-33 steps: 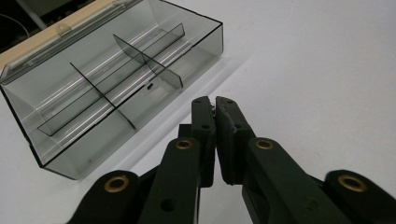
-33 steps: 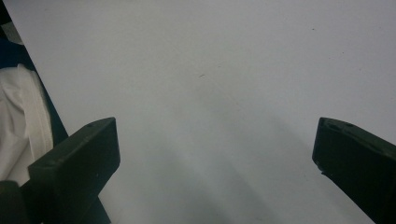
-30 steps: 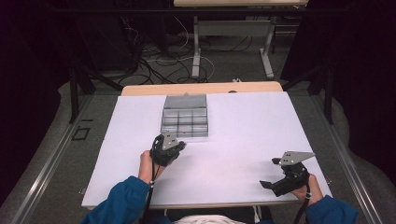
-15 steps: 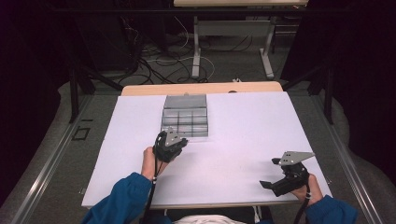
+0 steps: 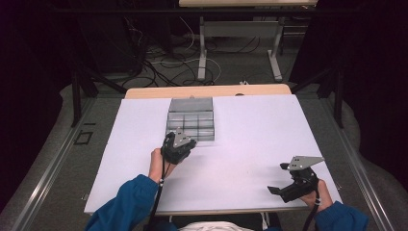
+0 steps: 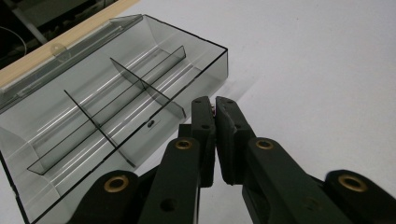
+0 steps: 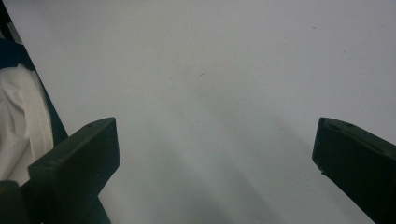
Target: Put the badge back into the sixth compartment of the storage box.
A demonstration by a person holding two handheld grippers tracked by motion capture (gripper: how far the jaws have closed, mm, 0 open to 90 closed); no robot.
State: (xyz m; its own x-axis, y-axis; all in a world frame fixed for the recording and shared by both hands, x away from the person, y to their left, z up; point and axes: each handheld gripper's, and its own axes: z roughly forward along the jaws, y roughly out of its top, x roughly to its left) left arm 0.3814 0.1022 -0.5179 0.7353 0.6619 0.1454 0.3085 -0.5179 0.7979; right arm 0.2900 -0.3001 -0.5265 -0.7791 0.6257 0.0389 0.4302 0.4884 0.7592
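the left hand-held gripper [image 5: 184,145] sits at the near edge of a smoky clear plastic organiser box [image 5: 190,119], which lies on the white counter [image 5: 250,130] toward its far side, left of the middle. in the left gripper view the left hand-held gripper [image 6: 215,103] has its two black jaws pressed together, with a tiny pale bit showing at the tips that is too small to name. the tips hang just beside the near right corner of the organiser box [image 6: 93,107], whose thin dividers split it into open compartments; a small dark speck lies on the floor of the nearest compartment. the box lid stands open at the far side. the right hand-held gripper [image 5: 281,180] rests near the counter's near right corner, well apart from the box. in the right gripper view the right hand-held gripper [image 7: 215,154] has its jaws spread wide over bare white counter [image 7: 210,70], nothing between them.
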